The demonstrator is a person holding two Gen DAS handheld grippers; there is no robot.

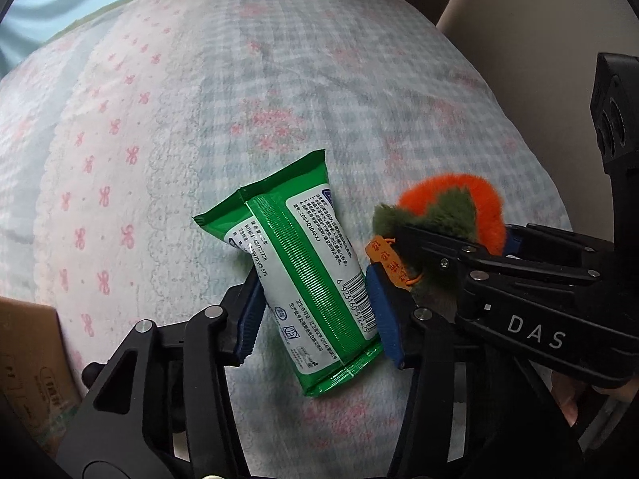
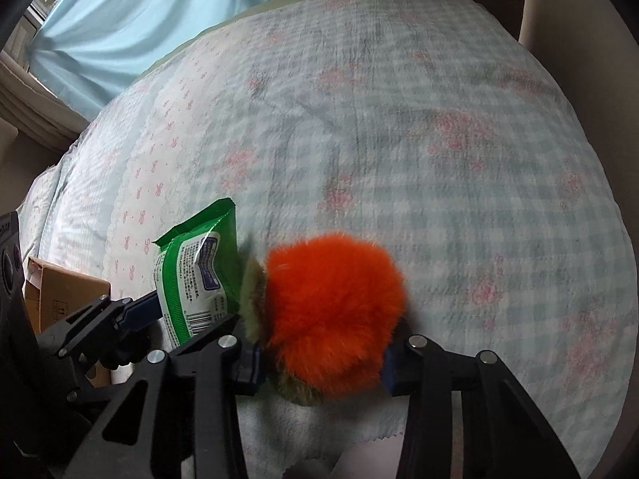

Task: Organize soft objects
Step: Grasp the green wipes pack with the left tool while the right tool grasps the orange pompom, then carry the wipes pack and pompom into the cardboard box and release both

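My left gripper (image 1: 315,311) is shut on a green pack of wet wipes (image 1: 307,271), held a little above the quilt with its barcode side up. The pack also shows in the right wrist view (image 2: 195,279). My right gripper (image 2: 319,363) is shut on a fluffy orange plush fruit (image 2: 331,311) with green leaves and an orange tag. In the left wrist view the plush (image 1: 451,207) sits just right of the pack, with the right gripper's black arm (image 1: 539,275) across it. The two grippers are close side by side.
A quilt (image 1: 279,92) with pale green checks and pink flowers covers the bed. A cardboard box (image 1: 32,355) stands at the left edge, also in the right wrist view (image 2: 60,291). A light blue curtain (image 2: 131,16) hangs beyond the bed.
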